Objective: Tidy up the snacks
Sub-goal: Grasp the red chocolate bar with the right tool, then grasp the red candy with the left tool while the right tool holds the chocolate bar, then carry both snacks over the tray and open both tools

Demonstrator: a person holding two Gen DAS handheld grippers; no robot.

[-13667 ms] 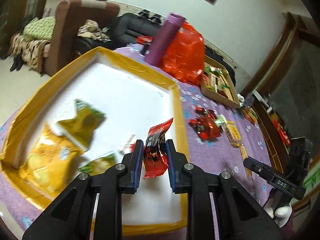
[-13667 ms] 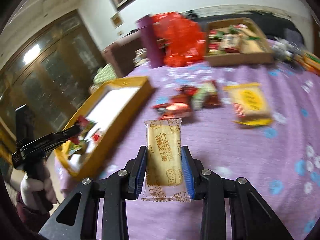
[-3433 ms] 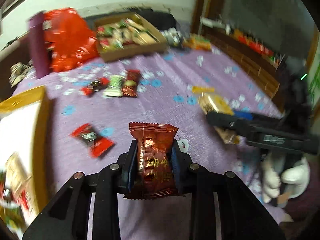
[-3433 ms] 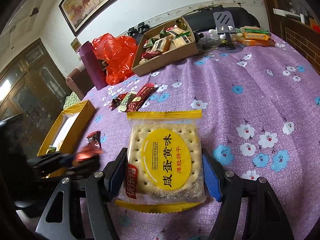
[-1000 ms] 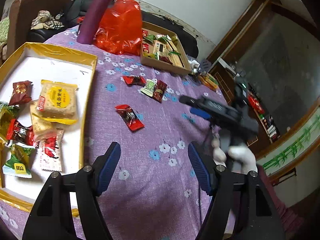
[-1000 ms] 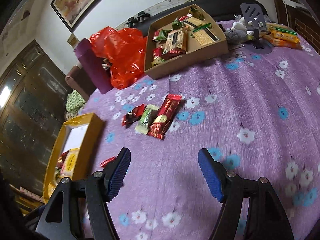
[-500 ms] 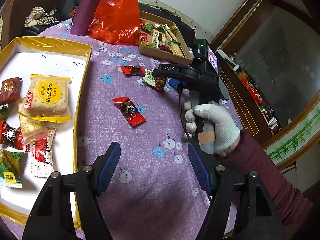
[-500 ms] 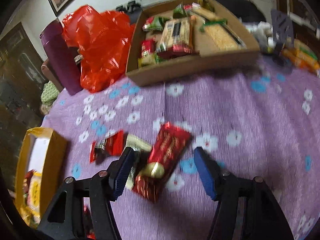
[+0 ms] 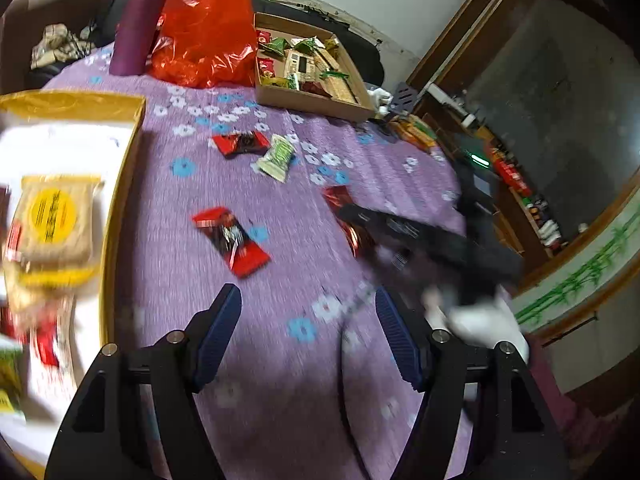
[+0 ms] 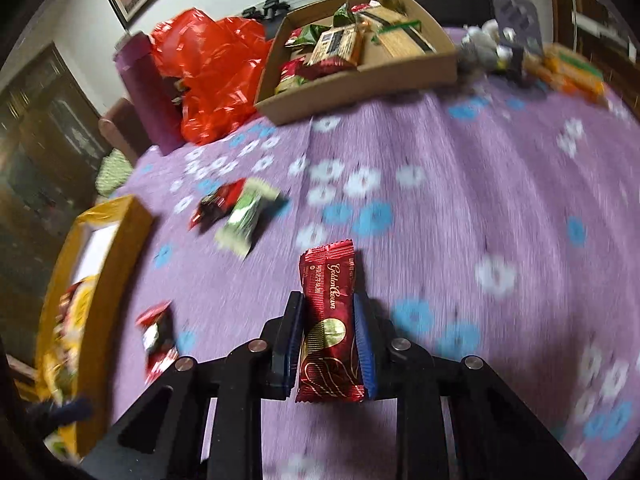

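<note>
- While the yellow-rimmed cardboard tray [image 9: 120,184] at the left already holds a round-labelled biscuit pack [image 9: 52,220] and other wrappers, four snacks remain outside it.
- The left claw [image 9: 308,332] hangs released over the purple flowered tabletop [image 9: 280,280], nothing between its blue pads, with the red-and-black candy wrapper [image 9: 232,240] lying just ahead of it.
- Further off lie a second red wrapper [image 9: 240,143] and a pale green wrapper [image 9: 277,157], close together.
- The right claw [image 10: 330,340] has just been closing and is now clenched on the dark red foil "Golden Crown" bar [image 10: 330,320], both pads pressing its sides; a second ago the claw stood wide and empty.
- That bar now seems off the cloth, so the next job is likely carrying it left to the tray.
- The brown cardboard box [image 10: 360,80] of snacks sits at the far edge, beside the red plastic bag [image 10: 216,68].
</note>
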